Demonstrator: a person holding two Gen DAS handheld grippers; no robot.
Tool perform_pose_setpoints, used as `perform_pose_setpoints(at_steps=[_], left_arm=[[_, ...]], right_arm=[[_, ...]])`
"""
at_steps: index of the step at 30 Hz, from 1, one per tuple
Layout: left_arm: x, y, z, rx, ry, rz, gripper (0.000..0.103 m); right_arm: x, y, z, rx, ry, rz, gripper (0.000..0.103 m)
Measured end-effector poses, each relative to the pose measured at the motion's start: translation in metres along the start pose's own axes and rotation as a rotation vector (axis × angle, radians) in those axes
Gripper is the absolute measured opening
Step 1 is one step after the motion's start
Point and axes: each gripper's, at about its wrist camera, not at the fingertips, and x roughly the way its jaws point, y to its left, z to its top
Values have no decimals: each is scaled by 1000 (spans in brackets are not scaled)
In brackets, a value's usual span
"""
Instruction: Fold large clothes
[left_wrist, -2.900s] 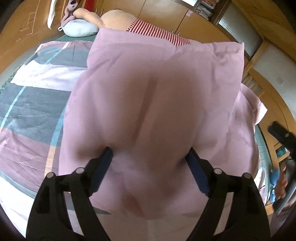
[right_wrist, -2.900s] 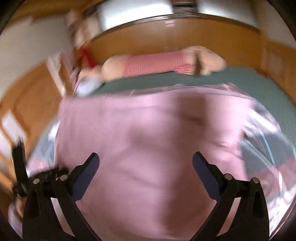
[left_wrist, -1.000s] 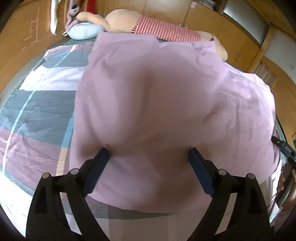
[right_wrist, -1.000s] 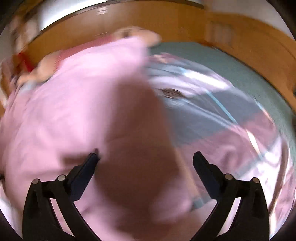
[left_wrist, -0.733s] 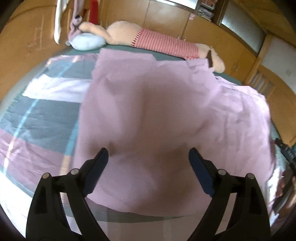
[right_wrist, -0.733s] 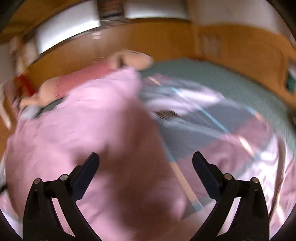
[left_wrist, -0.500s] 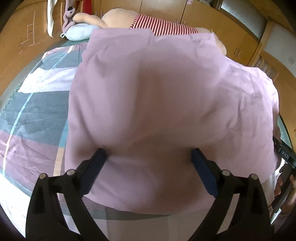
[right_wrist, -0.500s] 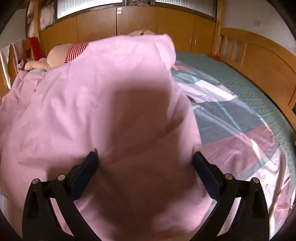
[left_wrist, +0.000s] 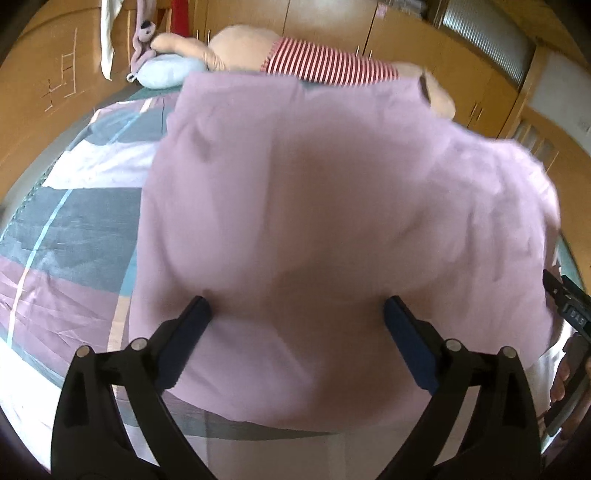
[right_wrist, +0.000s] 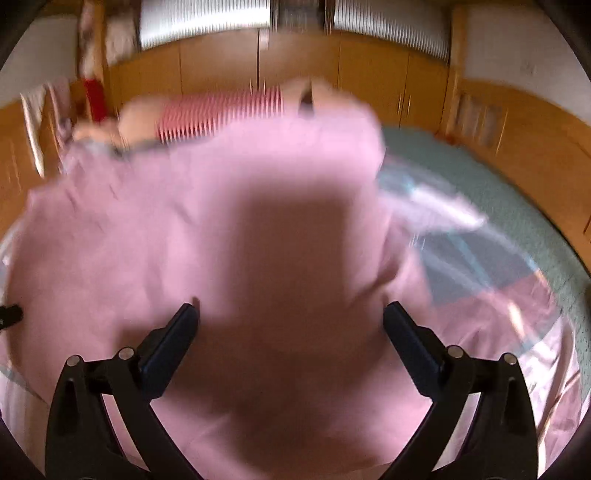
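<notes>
Bedspread (left_wrist: 55, 236) behind, fingers (left_wrist: 192, 325) opening around pink cloth (left_wrist: 314, 221).

Bright daylight, fisheye-warped edges, right view motion-blurred

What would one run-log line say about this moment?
stage: pink cloth spread over patchwork quilt | left gripper: jaws opening, cloth between | right gripper: jaws wide | striped plush behind

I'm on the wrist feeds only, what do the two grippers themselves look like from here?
Both match: the left gripper and right gripper each have two black angular arms with round silver pins at the joints, ending in flat dark blue pads. No cables show. At the left view's right edge a black part with small white printed characters appears, too small to read.
</notes>
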Motion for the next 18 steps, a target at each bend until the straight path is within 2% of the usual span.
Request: perform_pose_setpoints(at_steps=[2,4,10,14,18], left_arm=[[-1,0,0,10,-10,6,99],[-7,0,2,-1,-31,9,99],[-49,-16,3,7,-176,-12,99],[-81,-39,-4,30,-246,-21,100],[-111,-58,-20,-13,-246,-29,101]], right_arm=[[-1,-6,2,34,-4,27,102],[-14,-8,9,59,-22,13,102],[-83,-17,14,129,-191,54,102],[-139,-17,7,123,-320,61,102],[-166,-9,-11,63,-343,87,102]])
